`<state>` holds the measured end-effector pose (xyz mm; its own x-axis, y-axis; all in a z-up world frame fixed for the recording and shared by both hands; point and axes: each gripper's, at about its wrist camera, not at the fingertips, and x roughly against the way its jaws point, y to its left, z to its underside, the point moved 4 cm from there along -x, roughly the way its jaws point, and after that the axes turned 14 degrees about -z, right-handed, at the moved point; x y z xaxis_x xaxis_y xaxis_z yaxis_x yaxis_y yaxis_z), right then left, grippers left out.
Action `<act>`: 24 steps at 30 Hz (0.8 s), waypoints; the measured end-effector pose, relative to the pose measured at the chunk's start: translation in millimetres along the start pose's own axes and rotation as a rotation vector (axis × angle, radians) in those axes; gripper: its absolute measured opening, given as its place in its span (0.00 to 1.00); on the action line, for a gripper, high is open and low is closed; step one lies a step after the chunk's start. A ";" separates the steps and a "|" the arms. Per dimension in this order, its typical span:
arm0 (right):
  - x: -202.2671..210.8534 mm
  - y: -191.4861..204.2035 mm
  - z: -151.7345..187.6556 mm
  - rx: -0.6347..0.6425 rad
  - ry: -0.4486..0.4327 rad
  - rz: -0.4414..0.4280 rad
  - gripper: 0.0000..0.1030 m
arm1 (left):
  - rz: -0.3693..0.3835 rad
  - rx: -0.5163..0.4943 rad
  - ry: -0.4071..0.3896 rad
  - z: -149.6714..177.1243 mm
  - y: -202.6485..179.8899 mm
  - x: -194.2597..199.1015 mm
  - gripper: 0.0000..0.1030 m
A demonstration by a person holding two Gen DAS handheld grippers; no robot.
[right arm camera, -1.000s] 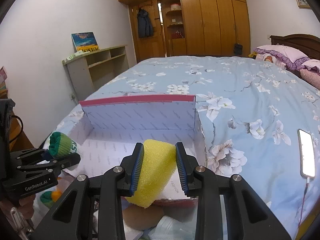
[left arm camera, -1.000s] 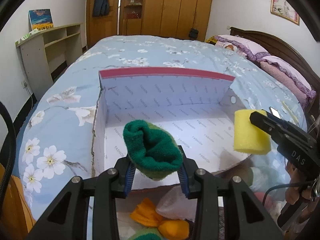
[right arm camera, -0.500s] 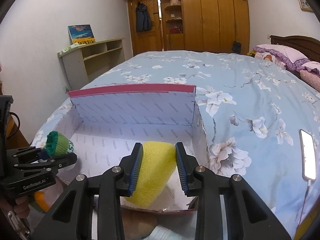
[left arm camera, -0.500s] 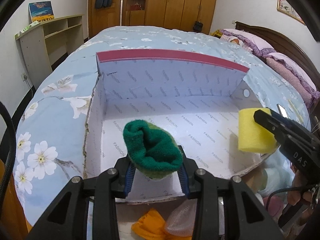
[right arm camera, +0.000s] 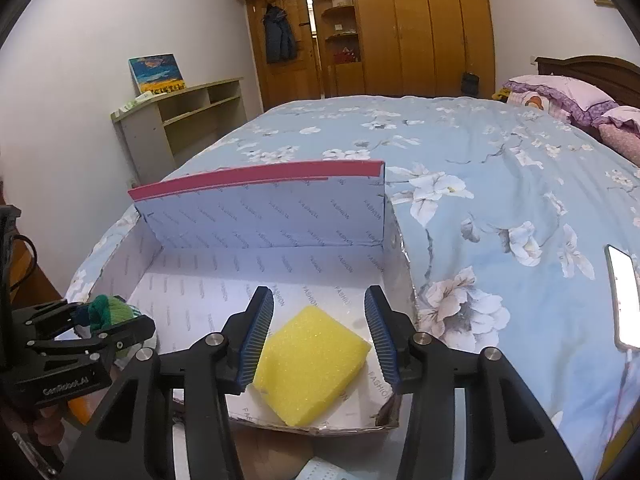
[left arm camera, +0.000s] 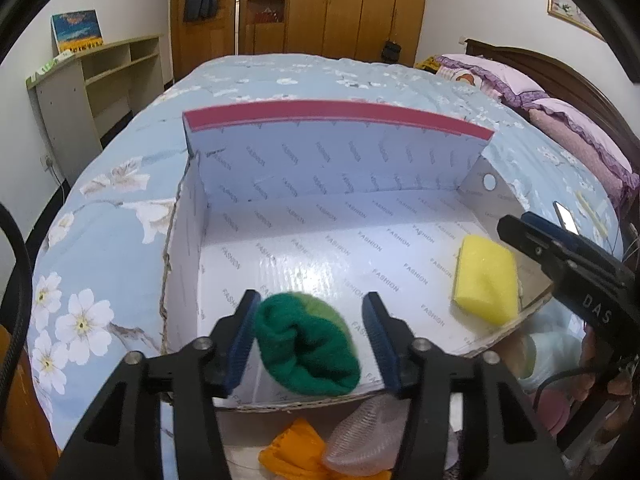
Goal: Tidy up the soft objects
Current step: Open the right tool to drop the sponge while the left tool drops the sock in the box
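A white cardboard box (left arm camera: pixel 340 116) with a red top edge stands open on the flowered bed. A rolled green sock (left arm camera: pixel 306 344) sits over the box's near edge between the fingers of my left gripper (left arm camera: pixel 310 332). Those jaws are opening, and the right pad stands clear of the sock. The yellow sponge (right arm camera: pixel 310 364) lies flat on the box floor (right arm camera: pixel 224 304) at its near right corner. My right gripper (right arm camera: pixel 320 332) hangs over it with jaws opening, and neither pad presses it. The right wrist view also shows the left gripper (right arm camera: pixel 92 320) with the sock (right arm camera: pixel 112 310).
An orange cloth (left arm camera: pixel 292 452) and a pinkish ribbed item (left arm camera: pixel 360 436) lie below the box's near wall. A lit phone (right arm camera: pixel 624 300) rests on the bed at right. Pillows (left arm camera: pixel 560 108) and a headboard are far right, a shelf unit (left arm camera: pixel 92 80) far left.
Both grippers have opened. The sponge left the right pads and now lies on the box floor. The sock is no longer squeezed between the left pads.
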<state>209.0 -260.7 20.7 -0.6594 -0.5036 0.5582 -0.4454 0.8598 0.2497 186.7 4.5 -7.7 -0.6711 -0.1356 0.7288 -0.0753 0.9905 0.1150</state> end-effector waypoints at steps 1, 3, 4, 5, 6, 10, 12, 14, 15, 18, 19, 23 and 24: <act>1.0 0.1 -0.6 0.001 -0.002 0.001 0.48 | 0.000 -0.002 -0.006 -0.5 -0.2 1.4 0.57; 2.5 1.0 -1.7 0.005 -0.005 0.003 0.48 | -0.002 -0.003 -0.014 -1.1 -0.4 4.1 0.57; 3.8 1.4 -2.5 0.007 -0.007 0.004 0.48 | -0.003 -0.002 -0.015 -1.4 -1.0 5.5 0.57; 4.9 1.7 -3.2 0.008 -0.010 0.003 0.48 | -0.003 -0.002 -0.017 -1.7 -1.2 6.4 0.57; 6.3 1.9 -4.0 0.008 -0.013 0.003 0.48 | -0.003 -0.003 -0.020 -1.8 -1.3 8.0 0.57; 13.0 3.0 -6.6 0.008 -0.026 0.001 0.48 | -0.009 -0.006 -0.027 -2.2 -0.3 13.8 0.57; 16.0 3.8 -7.6 0.008 -0.029 -0.001 0.48 | -0.008 -0.004 -0.032 -2.9 0.9 17.9 0.57; 19.5 5.2 -8.2 0.012 -0.033 -0.002 0.48 | -0.007 0.002 -0.039 -2.7 1.8 22.7 0.57; 21.4 5.9 -8.6 0.013 -0.035 -0.002 0.48 | -0.006 0.004 -0.041 -2.9 2.6 24.5 0.57; 26.7 9.6 -8.3 0.017 -0.038 -0.002 0.48 | -0.006 0.008 -0.049 -3.3 3.5 32.3 0.57; 28.5 10.7 -7.9 0.019 -0.038 -0.003 0.48 | -0.007 0.008 -0.051 -3.1 3.3 33.7 0.57; 34.1 16.4 -6.1 0.026 -0.039 -0.006 0.48 | -0.006 0.003 -0.053 0.2 1.4 41.2 0.57; 35.4 17.5 -5.6 0.027 -0.039 -0.007 0.48 | -0.005 0.002 -0.053 1.3 0.6 43.4 0.57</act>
<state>181.3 -263.0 49.2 -0.6791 -0.5129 0.5252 -0.4659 0.8540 0.2316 156.6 -0.7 23.1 -0.7091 -0.1391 0.6913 -0.0797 0.9899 0.1174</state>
